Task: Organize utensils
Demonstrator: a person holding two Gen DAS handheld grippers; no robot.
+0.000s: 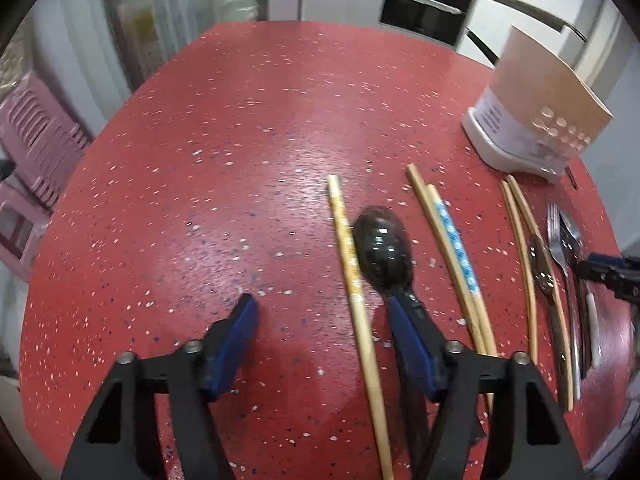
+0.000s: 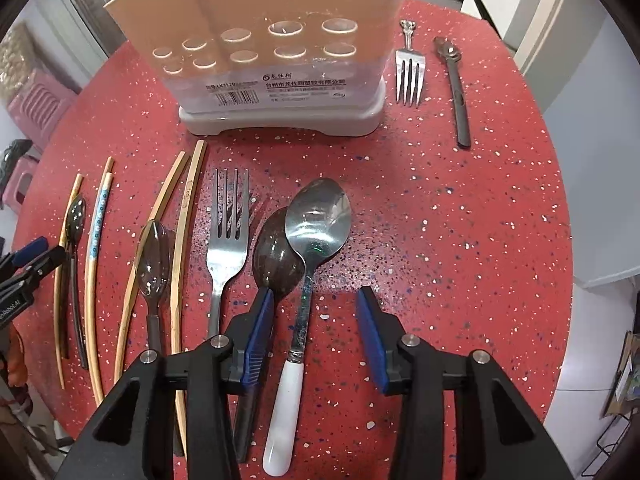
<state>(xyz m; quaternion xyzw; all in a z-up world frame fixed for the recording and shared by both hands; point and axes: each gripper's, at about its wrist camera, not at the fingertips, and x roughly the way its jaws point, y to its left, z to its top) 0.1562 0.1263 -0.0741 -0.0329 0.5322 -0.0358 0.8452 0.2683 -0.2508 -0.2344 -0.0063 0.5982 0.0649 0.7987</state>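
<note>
Over a red speckled table (image 2: 460, 208), the right gripper (image 2: 316, 300) hangs partly open, its pads astride the metal stem of a white-handled spoon (image 2: 308, 280) without pressing on it. The left gripper (image 1: 320, 304) gapes wide, holding nothing, a patterned chopstick (image 1: 352, 280) lying between its fingers and a dark spoon (image 1: 380, 248) by its right finger. A utensil holder (image 2: 260, 52) stands at 12 o'clock from the right gripper, a fork (image 2: 409, 68) at 1 o'clock. A dark oven (image 1: 424, 8) lies beyond the table.
</note>
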